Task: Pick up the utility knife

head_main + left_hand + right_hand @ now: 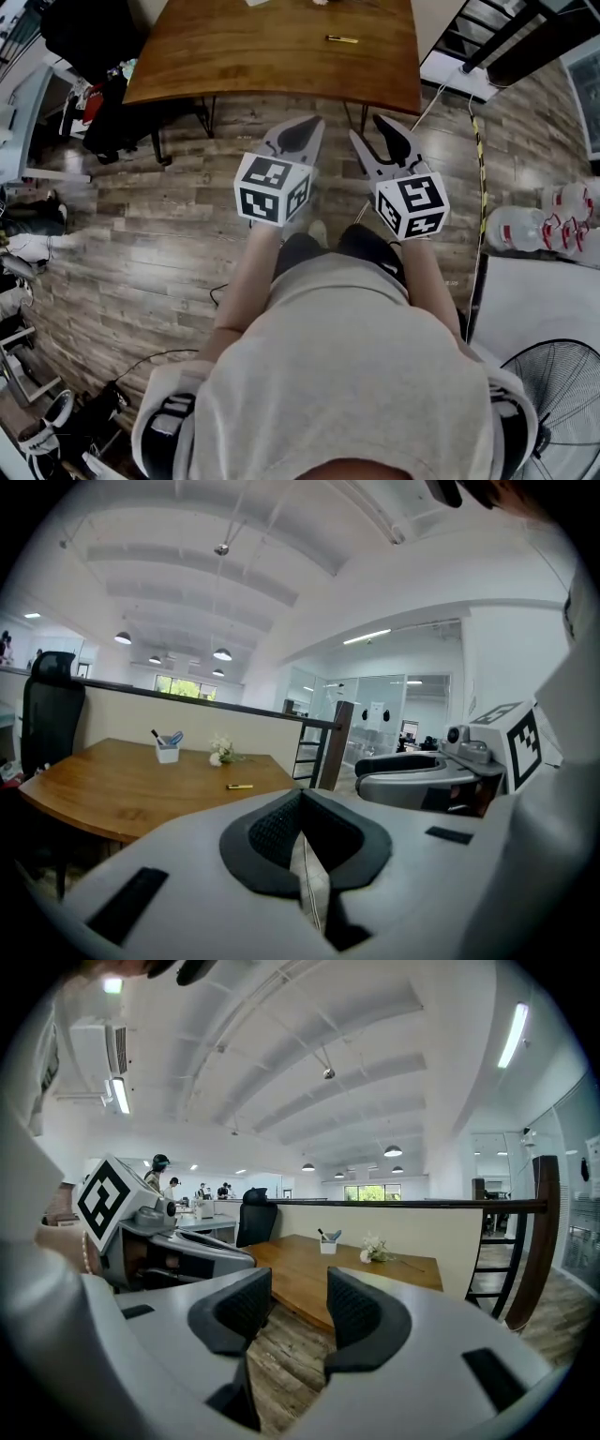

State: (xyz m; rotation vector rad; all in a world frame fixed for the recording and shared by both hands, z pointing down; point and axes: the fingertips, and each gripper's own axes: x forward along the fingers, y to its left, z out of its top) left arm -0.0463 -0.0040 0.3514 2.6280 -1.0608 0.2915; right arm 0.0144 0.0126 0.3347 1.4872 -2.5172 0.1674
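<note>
The utility knife (341, 39), slim and yellow, lies on the brown wooden table (272, 56) far ahead of both grippers. It also appears in the left gripper view as a small yellow bar (239, 786) on the table top (112, 789). My left gripper (302, 131) hovers over the wood floor short of the table edge, its black pads (281, 827) pressed together with nothing between them. My right gripper (377, 133) hangs beside it at the same distance, jaws apart and empty (298, 1302). The knife does not show in the right gripper view.
A white pen cup (167, 752) and small white flowers (220, 754) stand at the table's far side. A black office chair (256, 1215) stands by the table's left end. A stair railing (539, 1241), water bottles (544, 225) and a fan (553, 403) are on the right.
</note>
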